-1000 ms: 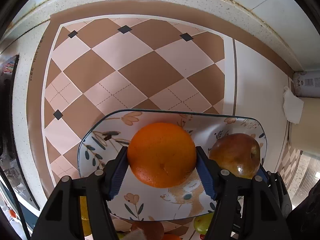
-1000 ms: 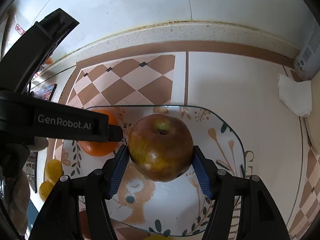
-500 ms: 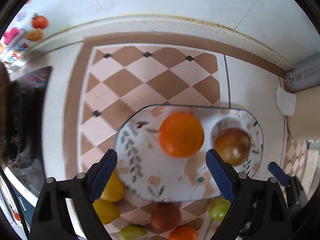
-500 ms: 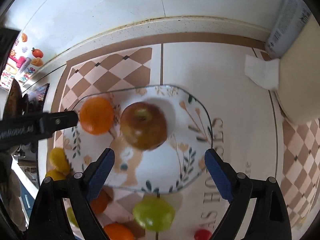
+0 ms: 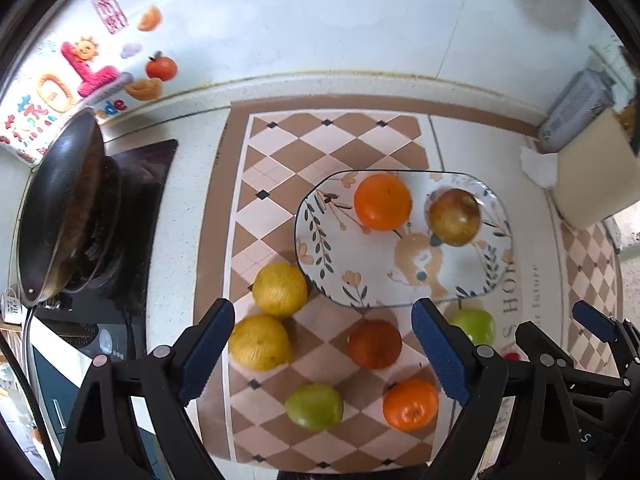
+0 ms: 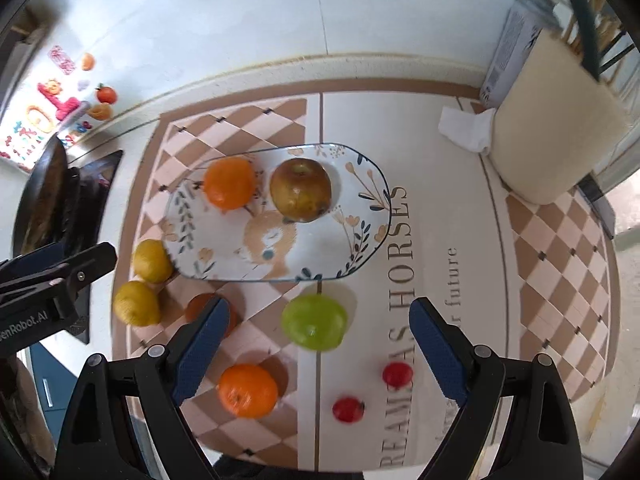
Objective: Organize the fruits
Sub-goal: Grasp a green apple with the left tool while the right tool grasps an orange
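Note:
A patterned plate [image 5: 340, 276] [image 6: 360, 248] holds an orange [image 5: 383, 201] [image 6: 229, 182] and a brownish apple [image 5: 454, 216] [image 6: 301, 189]. On the mat in front of it lie two lemons [image 5: 279, 289] [image 5: 259, 342], a dark orange [image 5: 374, 344], two green apples [image 5: 314, 407] [image 6: 314, 322], an orange [image 5: 410, 404] [image 6: 248, 390] and two small red fruits [image 6: 397, 374] [image 6: 348, 409]. My left gripper [image 5: 324, 352] is open and empty above the loose fruit. My right gripper [image 6: 316, 350] is open and empty above the green apple.
A black pan [image 5: 60, 208] sits on a stove at the left. A beige container [image 6: 556, 136], a crumpled tissue [image 6: 464, 128] and a grey carton [image 5: 576, 112] stand at the right by the wall. Stickers mark the wall at the far left.
Both grippers let go of their fruit: the orange and the brownish apple now rest on the plate. Both grippers opened and pulled back and up, so the loose fruit came into view.

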Demonstrator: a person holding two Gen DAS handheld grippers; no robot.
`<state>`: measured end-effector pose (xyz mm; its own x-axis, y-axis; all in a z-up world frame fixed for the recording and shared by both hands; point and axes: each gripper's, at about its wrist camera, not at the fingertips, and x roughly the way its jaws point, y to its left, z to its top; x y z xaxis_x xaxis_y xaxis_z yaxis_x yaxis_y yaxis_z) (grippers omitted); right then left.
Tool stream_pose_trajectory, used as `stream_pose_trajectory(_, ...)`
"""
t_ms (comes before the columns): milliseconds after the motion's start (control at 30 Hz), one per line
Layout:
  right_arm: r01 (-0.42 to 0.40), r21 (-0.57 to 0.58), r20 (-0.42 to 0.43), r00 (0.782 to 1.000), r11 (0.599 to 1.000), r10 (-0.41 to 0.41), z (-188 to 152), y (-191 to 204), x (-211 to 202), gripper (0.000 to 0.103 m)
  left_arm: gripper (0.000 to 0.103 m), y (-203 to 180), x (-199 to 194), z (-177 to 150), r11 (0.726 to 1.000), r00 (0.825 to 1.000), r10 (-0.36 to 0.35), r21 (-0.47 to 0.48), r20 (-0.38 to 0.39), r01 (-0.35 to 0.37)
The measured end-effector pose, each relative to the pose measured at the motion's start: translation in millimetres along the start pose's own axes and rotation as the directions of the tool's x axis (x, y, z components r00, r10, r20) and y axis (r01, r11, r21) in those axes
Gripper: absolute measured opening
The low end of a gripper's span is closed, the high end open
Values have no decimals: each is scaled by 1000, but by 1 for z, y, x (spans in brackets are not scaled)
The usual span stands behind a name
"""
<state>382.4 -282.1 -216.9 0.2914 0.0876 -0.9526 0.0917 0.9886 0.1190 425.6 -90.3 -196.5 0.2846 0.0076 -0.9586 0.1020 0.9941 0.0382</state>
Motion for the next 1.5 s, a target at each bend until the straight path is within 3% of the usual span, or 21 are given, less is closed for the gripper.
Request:
stream_pose_trajectory(500, -33, 8, 118, 992, 999, 32, -52, 14, -110, 94, 91, 5, -92, -68, 999, 992, -34, 11, 121, 33)
stream_pose_trajectory(900, -97, 2, 150, 984, 995, 95, -70, 17, -140, 94, 91, 15, -130, -90, 996, 980, -73, -27, 185, 80)
stream_pose_trajectory(967, -110, -3, 162, 981, 994, 109, -70, 17, -134, 94, 91, 19, -126, -89, 997, 980, -66, -33, 189, 74)
stream_pose_trajectory(1033, -115, -9, 163, 980, 993, 115, -71, 16, -120, 94, 101, 24, -113, -86, 998, 985, -34, -41, 170, 41)
stream_pose_trajectory(1100, -140, -1, 114, 984, 990, 139, -71, 16, -93, 94, 102, 29, -100, -86, 998, 988, 0, -55, 156, 9)
stream_pose_trajectory(1267, -205, 21, -66, 976, 978, 206, -79, 26, -8, 93, 102, 44, -42, -93, 995, 998, 59, -83, 15, -57)
stream_pose_trajectory(1333, -210, 23, -143, 967, 977, 211, -85, 34, 27, 91, 102, 49, -17, -100, 993, 996, 64, -97, -58, -69)
stream_pose_trajectory(1500, -204, 10, -240, 950, 979, 200, -95, 47, 84, 81, 102, 58, 31, -112, 987, 982, 34, -149, -187, -62)
